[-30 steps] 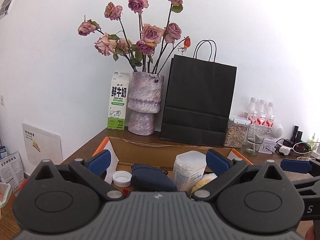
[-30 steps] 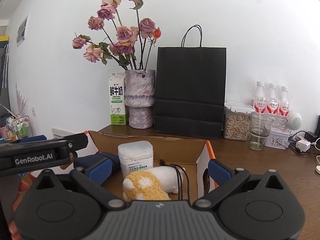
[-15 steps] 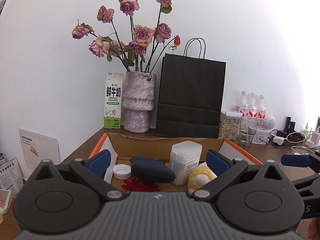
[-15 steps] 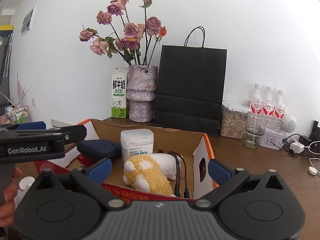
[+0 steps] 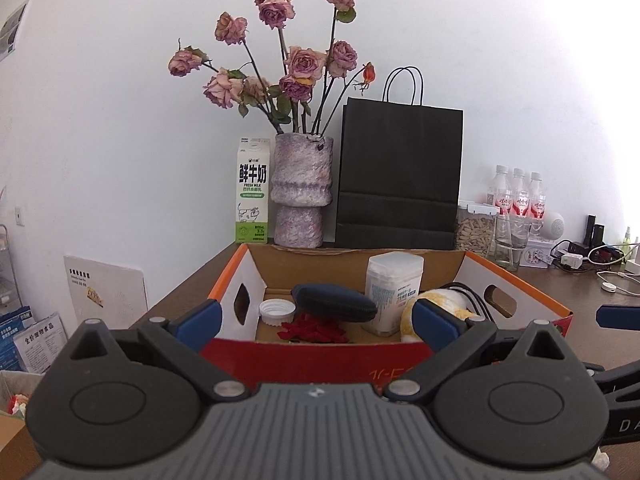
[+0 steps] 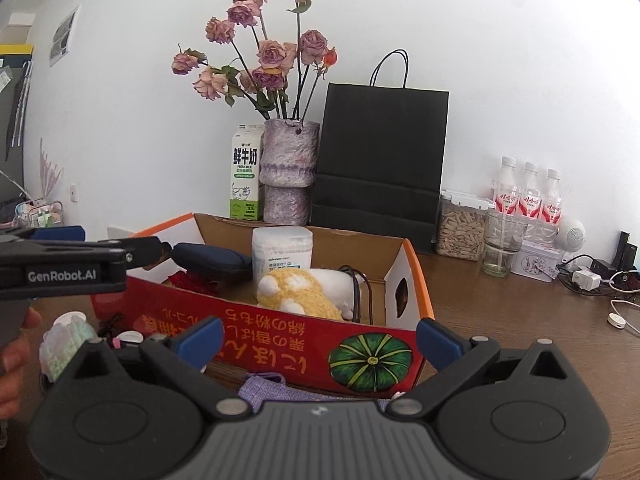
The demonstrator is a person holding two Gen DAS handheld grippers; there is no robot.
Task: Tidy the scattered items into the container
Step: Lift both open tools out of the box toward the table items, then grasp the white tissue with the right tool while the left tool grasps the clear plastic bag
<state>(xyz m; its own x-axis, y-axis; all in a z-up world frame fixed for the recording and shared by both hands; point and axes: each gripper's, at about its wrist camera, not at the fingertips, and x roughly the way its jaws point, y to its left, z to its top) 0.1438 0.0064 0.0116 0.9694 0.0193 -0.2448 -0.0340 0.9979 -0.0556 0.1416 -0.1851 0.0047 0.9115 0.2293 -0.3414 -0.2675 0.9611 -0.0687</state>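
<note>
An open cardboard box (image 5: 520,296) with an orange rim and a red front wall (image 6: 280,344) stands on the wooden table. Inside lie a navy case (image 5: 334,303), a white swab tub (image 5: 394,292), a yellow and white plush toy (image 6: 304,290), a white lid (image 5: 277,312), a red item (image 5: 316,326) and a black cable (image 6: 356,280). My left gripper (image 5: 316,322) is open just in front of the box, holding nothing. My right gripper (image 6: 320,340) is also open before the front wall. A purple pouch (image 6: 272,388) lies under it.
Behind the box stand a milk carton (image 5: 253,192), a vase of dried roses (image 5: 302,190) and a black paper bag (image 5: 400,176). A seed jar (image 6: 460,226), a glass (image 6: 500,244), bottles and chargers fill the right. Small items (image 6: 66,344) lie left of the box.
Both grippers have drawn back from over the box, so its red front wall now shows. Both stay open and the box contents have not moved.
</note>
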